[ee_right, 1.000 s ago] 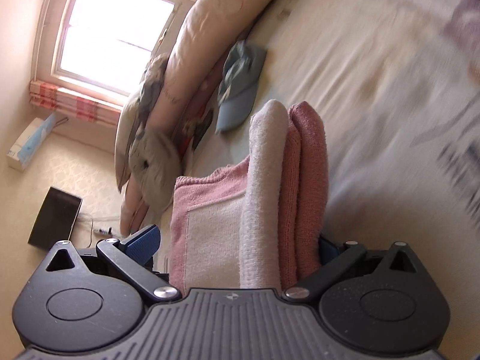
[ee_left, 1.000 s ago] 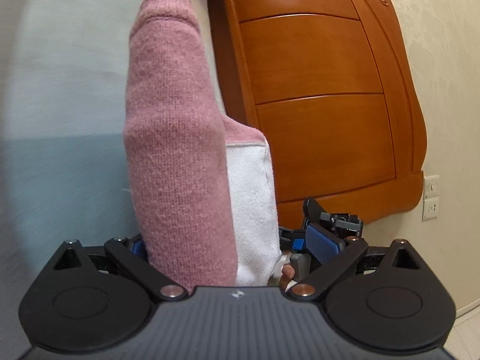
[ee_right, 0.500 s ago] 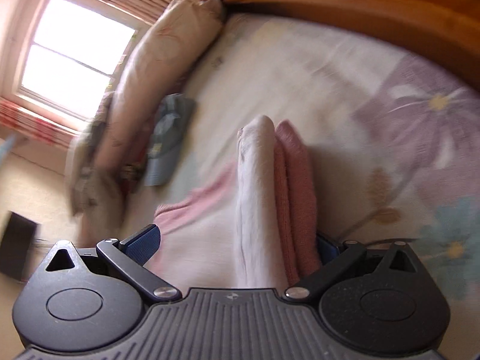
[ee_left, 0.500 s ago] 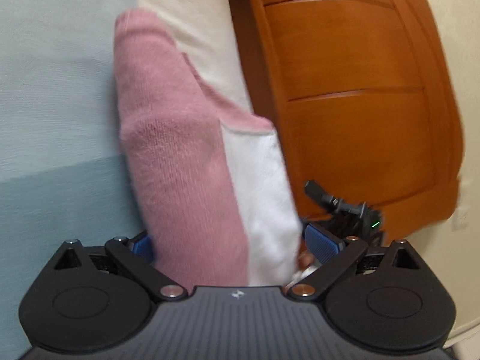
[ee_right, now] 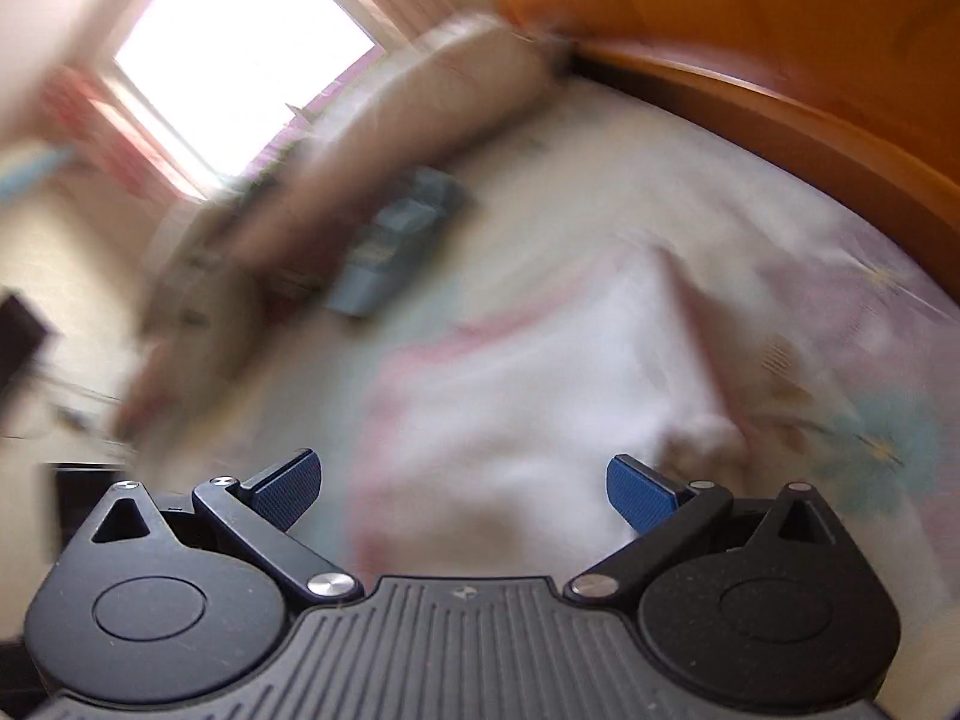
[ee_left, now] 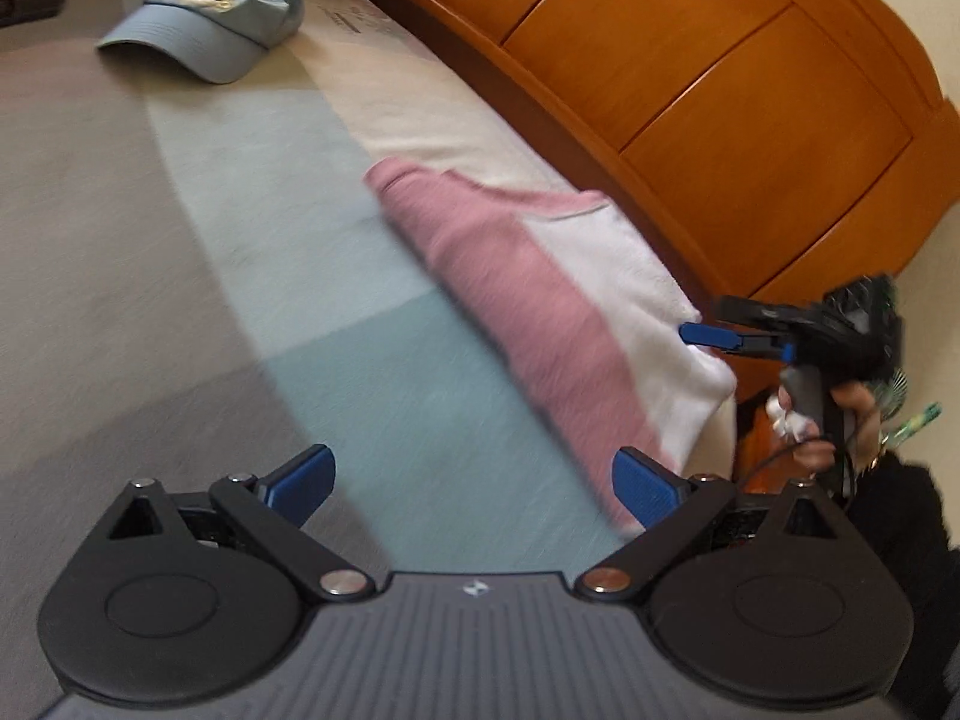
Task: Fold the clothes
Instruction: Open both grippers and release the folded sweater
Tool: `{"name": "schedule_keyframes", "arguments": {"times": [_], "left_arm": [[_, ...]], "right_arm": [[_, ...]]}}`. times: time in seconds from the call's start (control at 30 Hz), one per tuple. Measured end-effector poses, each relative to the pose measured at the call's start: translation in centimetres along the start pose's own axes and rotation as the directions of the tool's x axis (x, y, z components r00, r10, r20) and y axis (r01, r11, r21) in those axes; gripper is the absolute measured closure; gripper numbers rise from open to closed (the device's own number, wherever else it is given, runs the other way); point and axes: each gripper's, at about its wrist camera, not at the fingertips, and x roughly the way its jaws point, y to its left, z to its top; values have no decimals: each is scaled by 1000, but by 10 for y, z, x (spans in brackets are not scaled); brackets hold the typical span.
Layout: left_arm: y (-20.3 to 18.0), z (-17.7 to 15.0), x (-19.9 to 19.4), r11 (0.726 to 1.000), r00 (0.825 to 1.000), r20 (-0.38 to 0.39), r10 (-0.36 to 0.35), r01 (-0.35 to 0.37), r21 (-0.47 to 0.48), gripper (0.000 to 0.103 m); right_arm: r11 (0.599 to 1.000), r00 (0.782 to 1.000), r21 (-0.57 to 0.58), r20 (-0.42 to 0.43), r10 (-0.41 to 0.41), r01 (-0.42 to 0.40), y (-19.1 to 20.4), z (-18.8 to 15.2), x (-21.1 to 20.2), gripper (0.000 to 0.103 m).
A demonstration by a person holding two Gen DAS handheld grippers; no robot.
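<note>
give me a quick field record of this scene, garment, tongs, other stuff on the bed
garment: pink and white sweater, folded, lying on the bed near the wooden headboard
left tongs: open, holding nothing
right tongs: open, holding nothing; beside the sweater's white edge
other item: light blue cap on the bed, apart from the sweater
image quality: right wrist view blurred

A light-blue cap (ee_left: 207, 24) lies on the bed (ee_left: 120, 252), near the wooden headboard (ee_left: 720, 90).
</note>
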Motion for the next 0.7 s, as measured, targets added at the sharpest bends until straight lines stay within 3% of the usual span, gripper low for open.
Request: {"name": "schedule_keyframes", "arguments": {"times": [0.1, 0.23, 0.33, 0.4, 0.47, 0.53, 0.6, 0.7], "left_arm": [[-2, -10, -3, 996, 998, 18, 67, -68, 62, 5], [-8, -21, -6, 977, 987, 74, 145, -155, 148, 5], [-7, -25, -9, 978, 988, 84, 130, -141, 154, 5], [-6, -28, -10, 980, 990, 81, 114, -126, 156, 5], [-4, -30, -11, 979, 990, 79, 114, -125, 160, 5], [-2, -31, -16, 978, 989, 83, 118, -131, 165, 5], [1, -31, -22, 977, 988, 97, 119, -134, 168, 5], [6, -32, -30, 977, 985, 121, 124, -142, 156, 5]], "right_arm": [[997, 1000, 76, 18, -21, 19, -15, -2, -2, 3], [1000, 993, 11, 114, -25, 24, 17, 8, -17, 0], [986, 984, -84, 111, -138, 148, 33, 19, 6, 0], [950, 961, -151, 88, -262, 272, 35, 19, 31, 0], [885, 911, -219, 61, -407, 410, 30, 14, 63, 0], [849, 880, -234, 78, -469, 473, 26, 10, 78, 0], [862, 880, -180, 89, -466, 474, 26, 15, 75, 0], [849, 874, -210, 163, -458, 485, 54, 17, 57, 0]]}}
